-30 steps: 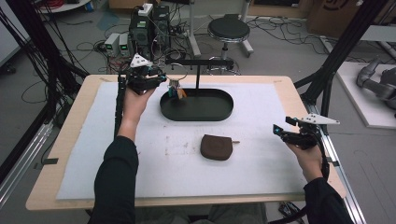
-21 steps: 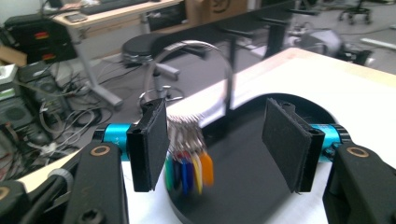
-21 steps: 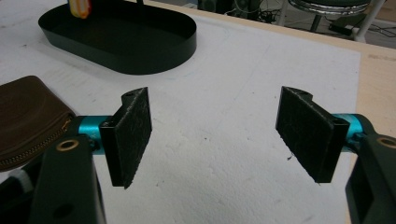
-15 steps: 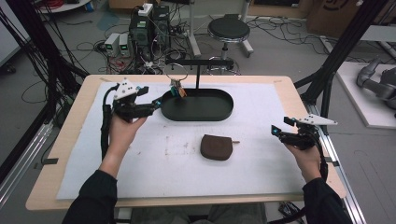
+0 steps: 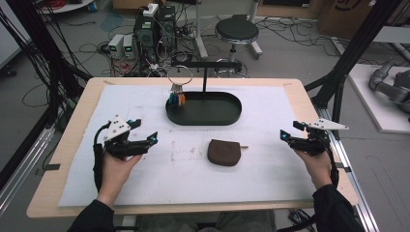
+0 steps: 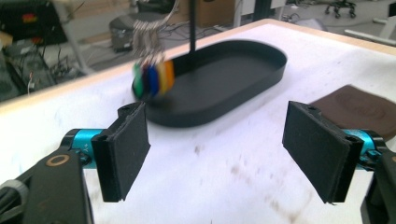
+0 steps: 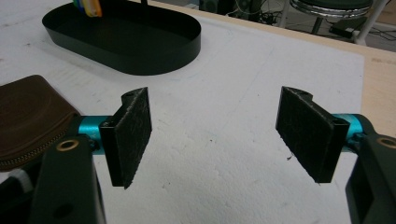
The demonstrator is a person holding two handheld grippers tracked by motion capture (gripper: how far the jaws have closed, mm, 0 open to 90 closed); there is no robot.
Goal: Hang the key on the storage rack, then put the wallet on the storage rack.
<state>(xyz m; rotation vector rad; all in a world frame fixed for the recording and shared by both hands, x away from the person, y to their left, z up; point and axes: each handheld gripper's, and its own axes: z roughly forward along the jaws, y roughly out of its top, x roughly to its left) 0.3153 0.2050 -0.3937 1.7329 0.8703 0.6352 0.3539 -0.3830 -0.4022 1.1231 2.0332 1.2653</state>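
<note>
Held the left gripper (image 5: 146, 130) low over the mat, spread wide, having just opened its jaws with nothing between them. Kept the right gripper (image 5: 288, 130) spread and empty too. Left the brown pouch (image 5: 224, 152) untouched between them. Farther off, found the key bunch (image 5: 176, 99) hanging from the stand (image 5: 205, 64) over the black tray (image 5: 203, 121). Judged the hanging done, with perhaps the pouch remaining.

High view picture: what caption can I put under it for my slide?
Keys hang from a stand over a black tray; both grippers, left and right, open, flank a brown pouch.
</note>
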